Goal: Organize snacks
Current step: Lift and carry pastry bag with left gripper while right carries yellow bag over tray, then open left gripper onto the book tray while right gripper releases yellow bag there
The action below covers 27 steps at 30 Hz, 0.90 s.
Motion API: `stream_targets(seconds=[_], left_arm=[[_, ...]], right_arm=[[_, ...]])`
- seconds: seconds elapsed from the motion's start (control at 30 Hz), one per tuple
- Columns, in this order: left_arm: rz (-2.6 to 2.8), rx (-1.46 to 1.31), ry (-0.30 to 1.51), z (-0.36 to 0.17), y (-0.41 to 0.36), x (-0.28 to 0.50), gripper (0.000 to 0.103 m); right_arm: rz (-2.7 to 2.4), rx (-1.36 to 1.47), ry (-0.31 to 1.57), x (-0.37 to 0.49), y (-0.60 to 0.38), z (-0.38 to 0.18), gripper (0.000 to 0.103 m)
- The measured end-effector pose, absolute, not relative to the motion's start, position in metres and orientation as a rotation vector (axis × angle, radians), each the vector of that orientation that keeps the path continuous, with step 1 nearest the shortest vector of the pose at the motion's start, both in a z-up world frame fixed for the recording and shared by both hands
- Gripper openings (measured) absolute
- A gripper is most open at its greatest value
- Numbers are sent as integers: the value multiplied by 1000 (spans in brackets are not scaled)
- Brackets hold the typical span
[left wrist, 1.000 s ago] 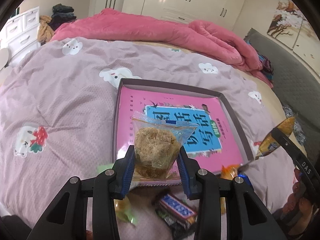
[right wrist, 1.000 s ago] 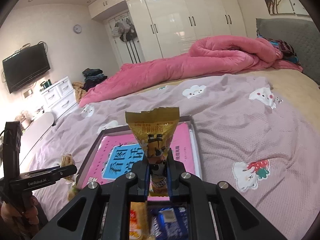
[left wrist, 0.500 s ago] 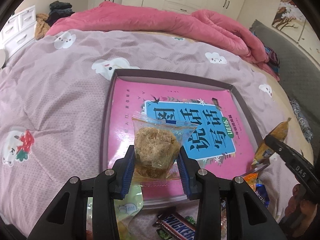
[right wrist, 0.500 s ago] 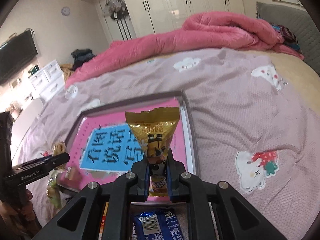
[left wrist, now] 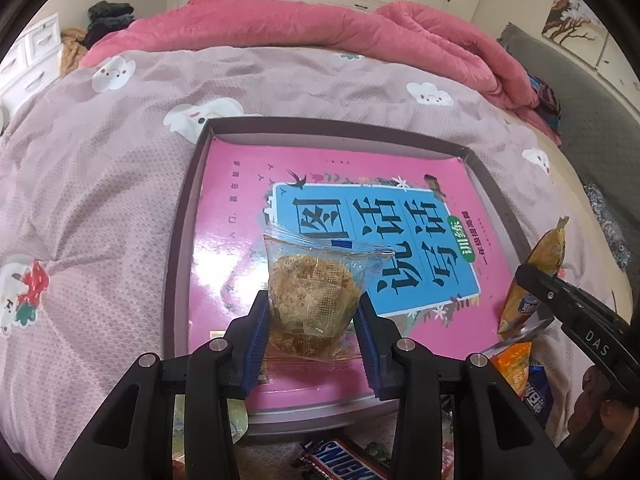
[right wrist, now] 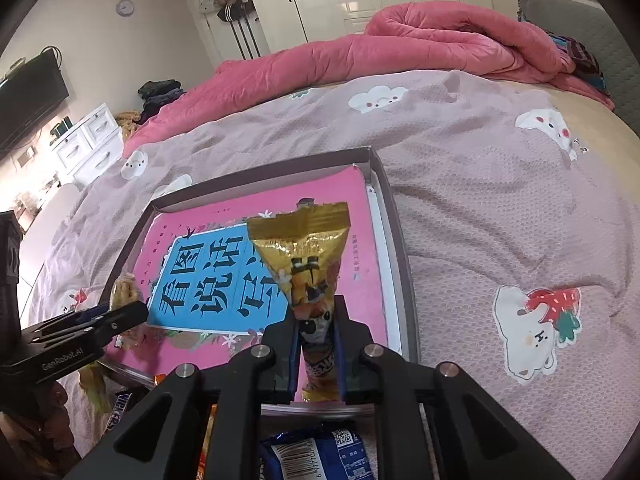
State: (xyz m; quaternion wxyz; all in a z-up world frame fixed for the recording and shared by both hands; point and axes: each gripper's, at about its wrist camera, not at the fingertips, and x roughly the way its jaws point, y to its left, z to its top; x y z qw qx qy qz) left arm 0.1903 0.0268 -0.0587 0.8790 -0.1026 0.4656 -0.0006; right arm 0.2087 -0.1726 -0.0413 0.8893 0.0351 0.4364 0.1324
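Note:
My left gripper is shut on a clear-wrapped brown cake and holds it over the near edge of the shallow box, which holds a pink and blue book. My right gripper is shut on a gold snack packet, upright above the box's near right corner. The right gripper with its packet also shows at the right in the left wrist view. The left gripper shows at the left in the right wrist view.
Loose snacks lie on the bedspread in front of the box: a Snickers bar, a blue packet, an orange packet, a green packet. A rolled pink duvet lies behind.
Both grippers have moved forward and tipped down over the box with their snacks still held. The box now fills more of both views.

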Motion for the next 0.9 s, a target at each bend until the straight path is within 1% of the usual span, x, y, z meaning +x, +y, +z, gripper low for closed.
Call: stream_targets(seconds=[0.27,0.47,0.53,0.6,0.67,0.73,0.83,0.9], left_arm=[[15,-203,974,-60,26,190,44],[27,-195,969,-57,27,188,47],[24,-195,961,-55,26,188,49],[25,-191,955,-53,26,187,51],[23,-194,952,-51,26,187,51],[22,-190,948,-49,25,186,52],[16,-187,937,-45,25,184,57],[10,-185,927,-41,24,182,60]], right_arm=[[272,71,912,209,-172,-42,15],[268,63,912,208,-171,-42,15],[268,61,911,208,-170,-42,18],[269,62,907,207,-171,-40,23],[269,61,901,206,-171,-39,26],[266,59,895,205,-171,-37,27],[267,58,883,203,-171,-34,31],[269,48,873,202,-170,-31,36]])
